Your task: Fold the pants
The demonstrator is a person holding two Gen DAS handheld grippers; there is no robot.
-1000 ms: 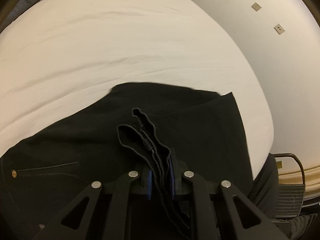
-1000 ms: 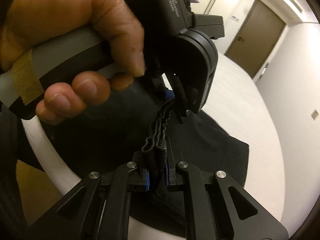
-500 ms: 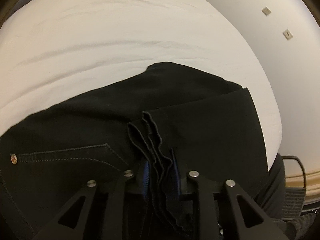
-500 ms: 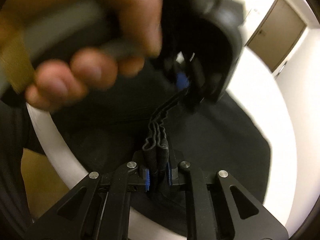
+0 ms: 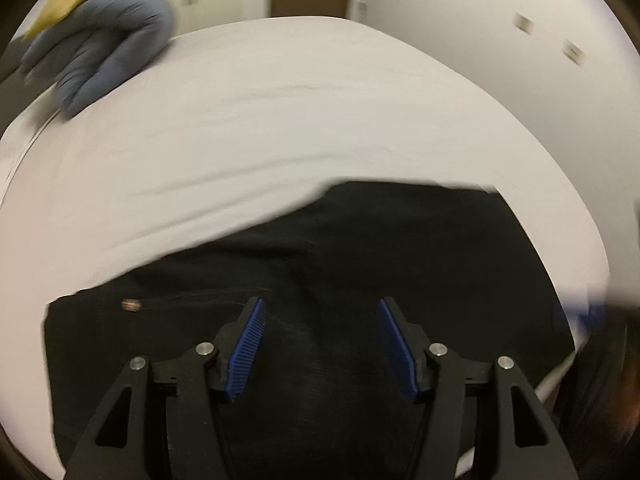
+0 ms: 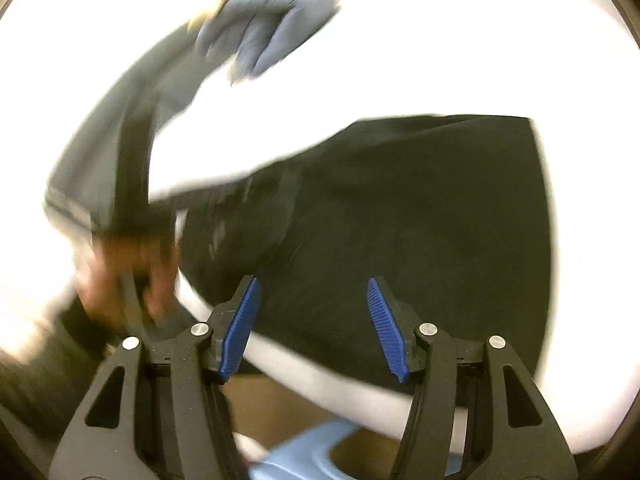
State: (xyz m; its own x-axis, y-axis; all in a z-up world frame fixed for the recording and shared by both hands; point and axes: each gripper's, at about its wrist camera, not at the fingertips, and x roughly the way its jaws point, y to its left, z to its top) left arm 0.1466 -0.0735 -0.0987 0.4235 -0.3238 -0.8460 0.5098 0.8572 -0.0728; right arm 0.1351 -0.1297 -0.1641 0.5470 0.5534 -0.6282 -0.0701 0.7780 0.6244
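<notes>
Both claws are released, with nothing between their blue pads. In the left wrist view the left gripper has its jaws spread wide above the black pants, which lie folded flat on the white bed, filling the lower half of the view from about 8 o'clock round to 4 o'clock. A small brass button shows on the cloth at 9 o'clock of the left pad. A grey-blue garment lies bunched on the bed at 11 o'clock, well apart from the pants, and two wall plates sit on the wall at 1 o'clock. In the right wrist view the right gripper also stands wide apart, over the near edge of the pants, which spread from the centre toward 3 o'clock on the bed. The same grey-blue garment lies at 12 o'clock. At 9 o'clock a hand, heavily blurred, grips a dark handle. A light blue object, too blurred to identify, sits below the bed edge at 6 o'clock.
</notes>
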